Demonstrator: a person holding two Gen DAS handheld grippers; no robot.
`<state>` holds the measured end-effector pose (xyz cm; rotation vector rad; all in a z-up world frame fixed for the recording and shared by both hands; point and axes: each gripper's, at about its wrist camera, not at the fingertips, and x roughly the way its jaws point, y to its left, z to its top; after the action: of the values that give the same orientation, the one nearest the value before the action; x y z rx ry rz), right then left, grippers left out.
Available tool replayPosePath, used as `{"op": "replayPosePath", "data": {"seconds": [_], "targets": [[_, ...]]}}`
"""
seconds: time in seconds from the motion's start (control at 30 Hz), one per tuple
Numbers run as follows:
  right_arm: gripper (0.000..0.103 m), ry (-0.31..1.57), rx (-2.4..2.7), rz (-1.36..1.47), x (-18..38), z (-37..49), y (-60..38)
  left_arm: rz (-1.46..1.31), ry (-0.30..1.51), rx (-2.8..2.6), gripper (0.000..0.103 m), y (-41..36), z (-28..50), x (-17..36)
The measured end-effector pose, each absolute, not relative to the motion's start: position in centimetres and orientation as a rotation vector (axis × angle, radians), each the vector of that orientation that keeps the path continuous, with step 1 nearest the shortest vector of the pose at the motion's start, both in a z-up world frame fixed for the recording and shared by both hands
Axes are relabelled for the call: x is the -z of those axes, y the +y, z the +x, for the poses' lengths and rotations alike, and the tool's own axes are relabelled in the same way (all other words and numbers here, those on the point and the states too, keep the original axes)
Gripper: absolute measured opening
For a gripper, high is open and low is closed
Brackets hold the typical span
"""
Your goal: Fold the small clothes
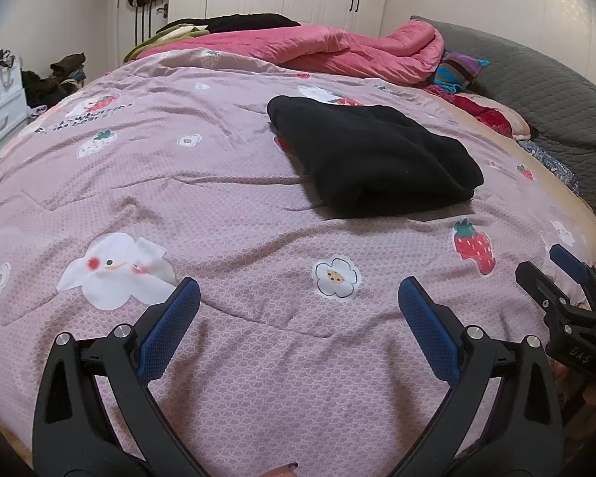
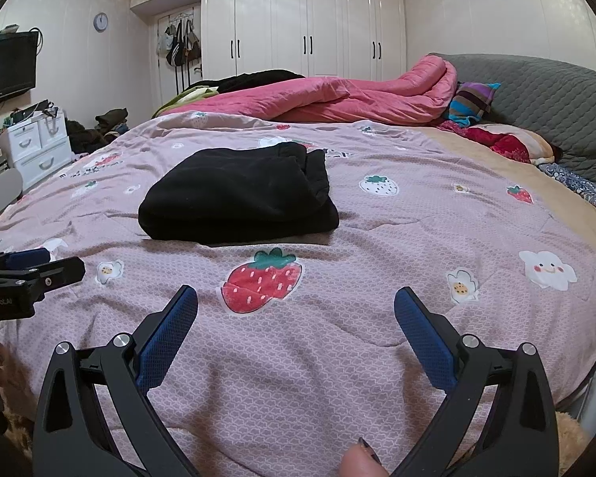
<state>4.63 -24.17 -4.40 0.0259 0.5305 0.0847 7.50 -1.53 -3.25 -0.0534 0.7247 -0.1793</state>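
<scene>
— Where is the black garment [image 1: 371, 159] found?
— It is laid folded on the pink bedspread [image 1: 218, 198], well ahead of both tools.
— And the grippers?
— The left gripper [image 1: 298, 306] and right gripper [image 2: 296, 310] are spread wide; nothing is held or touched.

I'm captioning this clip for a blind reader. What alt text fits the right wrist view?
A folded black garment lies on a pink cartoon-print bedspread, beyond the open right tool, which holds nothing. The left tool shows at the left edge; a rumpled pink quilt and white wardrobes stand behind.
</scene>
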Motion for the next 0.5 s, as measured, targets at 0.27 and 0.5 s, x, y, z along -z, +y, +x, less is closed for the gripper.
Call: {"op": "replayPosePath", "data": {"seconds": [0.27, 0.5], "targets": [[0.099, 0.532, -0.083, 0.025, 4.43, 4.52, -24.26, -0.052, 0.724, 0.174, 0.094, -1.46, 7.45, 3.14], [0.099, 0.532, -0.082, 0.025, 4.45, 4.46, -24.34, -0.054, 0.723, 0.174, 0.094, -1.38, 7.36, 3.09]]}}
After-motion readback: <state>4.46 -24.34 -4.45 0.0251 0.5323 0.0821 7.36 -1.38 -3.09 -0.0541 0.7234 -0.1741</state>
